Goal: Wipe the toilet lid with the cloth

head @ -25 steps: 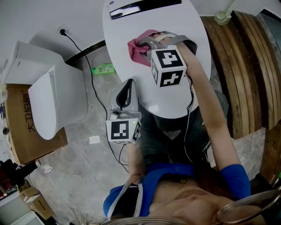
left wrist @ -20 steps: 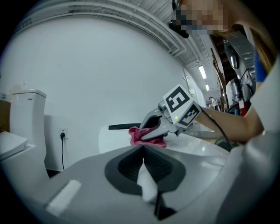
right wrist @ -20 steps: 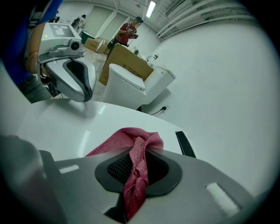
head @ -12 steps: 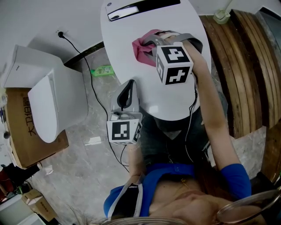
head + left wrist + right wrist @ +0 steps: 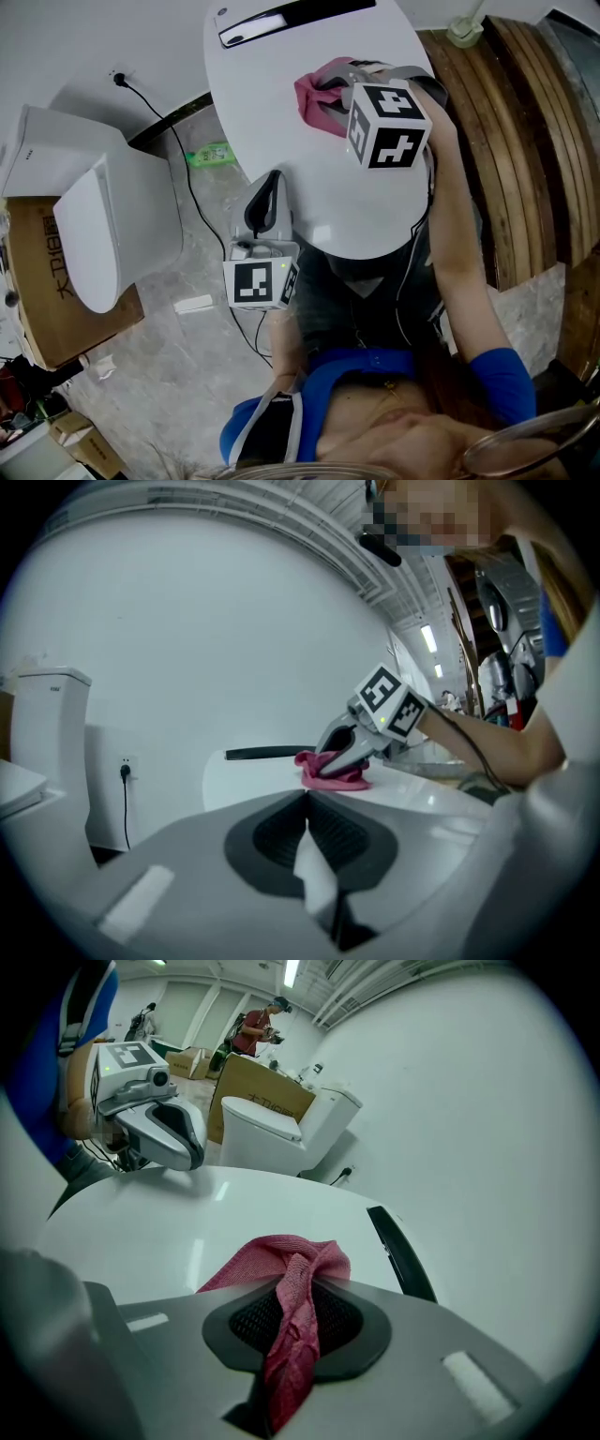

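The white oval toilet lid [image 5: 300, 112] fills the upper middle of the head view, with a black hinge strip [image 5: 286, 19] at its far end. A pink cloth [image 5: 319, 92] lies bunched on the lid's far right part. My right gripper [image 5: 339, 82] is shut on the cloth [image 5: 291, 1330], which runs between its jaws and spreads onto the lid [image 5: 187, 1232]. My left gripper [image 5: 265, 197] rests at the lid's near left edge, shut with nothing in it. From the left gripper view the cloth [image 5: 330, 771] and right gripper [image 5: 345, 754] show ahead.
A second white toilet [image 5: 103, 220] stands left on a cardboard box [image 5: 42, 272]. A black cable [image 5: 187, 187] runs from a wall socket [image 5: 118, 78] across the floor. A green bottle [image 5: 208, 155] lies by the lid. Curved wooden boards [image 5: 525, 141] stand right.
My right gripper has slid the pink cloth to the right across the far part of the lid. The left gripper has stayed at the near left edge.
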Action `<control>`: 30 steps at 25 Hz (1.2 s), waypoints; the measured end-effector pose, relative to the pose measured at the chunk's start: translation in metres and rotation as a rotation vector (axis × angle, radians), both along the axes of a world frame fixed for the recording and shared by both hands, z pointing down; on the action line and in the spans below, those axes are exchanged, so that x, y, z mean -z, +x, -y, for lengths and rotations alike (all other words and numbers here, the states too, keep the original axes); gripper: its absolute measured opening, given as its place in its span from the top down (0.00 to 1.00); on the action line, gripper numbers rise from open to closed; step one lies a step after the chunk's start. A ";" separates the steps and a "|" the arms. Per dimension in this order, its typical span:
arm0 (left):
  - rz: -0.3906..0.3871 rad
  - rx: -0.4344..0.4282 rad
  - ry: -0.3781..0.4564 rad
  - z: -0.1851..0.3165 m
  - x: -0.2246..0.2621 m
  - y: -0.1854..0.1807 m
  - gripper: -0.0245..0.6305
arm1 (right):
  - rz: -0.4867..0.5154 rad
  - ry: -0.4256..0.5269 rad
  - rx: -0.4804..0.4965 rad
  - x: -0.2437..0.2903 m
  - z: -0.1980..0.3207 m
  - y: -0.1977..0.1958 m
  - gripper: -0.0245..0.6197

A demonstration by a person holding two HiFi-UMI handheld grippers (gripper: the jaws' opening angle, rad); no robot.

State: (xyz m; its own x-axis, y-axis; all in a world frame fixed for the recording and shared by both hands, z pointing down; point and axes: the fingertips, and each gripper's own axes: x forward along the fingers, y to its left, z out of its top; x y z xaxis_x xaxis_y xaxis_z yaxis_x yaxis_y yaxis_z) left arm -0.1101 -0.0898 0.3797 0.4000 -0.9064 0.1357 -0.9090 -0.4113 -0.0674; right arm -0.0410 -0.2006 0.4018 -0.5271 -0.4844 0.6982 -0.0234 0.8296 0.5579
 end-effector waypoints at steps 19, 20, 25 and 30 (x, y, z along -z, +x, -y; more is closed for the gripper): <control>0.030 0.011 0.001 0.001 -0.003 0.004 0.96 | -0.010 -0.060 -0.120 -0.002 0.013 0.052 0.85; 0.035 0.010 0.001 0.001 -0.003 0.004 0.96 | -0.007 -0.061 -0.122 -0.002 0.013 0.054 0.85; 0.032 0.017 0.004 0.001 -0.003 0.004 0.96 | 0.008 -0.076 -0.159 -0.003 0.016 0.071 0.85; 0.037 0.013 0.008 0.001 -0.003 0.004 0.96 | 0.026 -0.085 -0.193 -0.003 0.018 0.084 0.85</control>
